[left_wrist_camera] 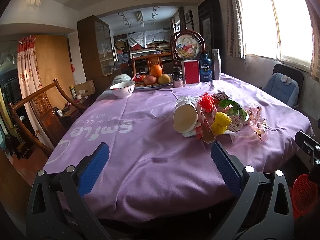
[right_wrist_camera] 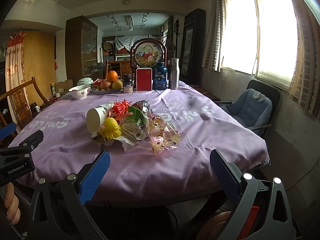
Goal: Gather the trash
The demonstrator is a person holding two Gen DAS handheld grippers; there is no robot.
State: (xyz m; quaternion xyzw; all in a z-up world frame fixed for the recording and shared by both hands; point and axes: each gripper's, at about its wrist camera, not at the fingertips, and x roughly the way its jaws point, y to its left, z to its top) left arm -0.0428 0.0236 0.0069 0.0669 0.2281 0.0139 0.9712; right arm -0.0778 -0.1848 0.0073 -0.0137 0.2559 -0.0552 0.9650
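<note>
Task barely begun, by look. Left tongs [left_wrist_camera: 160, 166] and right tongs [right_wrist_camera: 160, 172] gaped wide, empty. Trash pile [right_wrist_camera: 128, 124], paper cup [right_wrist_camera: 96, 119] included, lay uncollected on worktop [right_wrist_camera: 210, 140], 11 o'clock of right tongs.

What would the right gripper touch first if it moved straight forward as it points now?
Probably the bare purple tablecloth: the open right gripper tilts down toward it. The clear wrapper lies just beyond; depth is uncertain.
</note>
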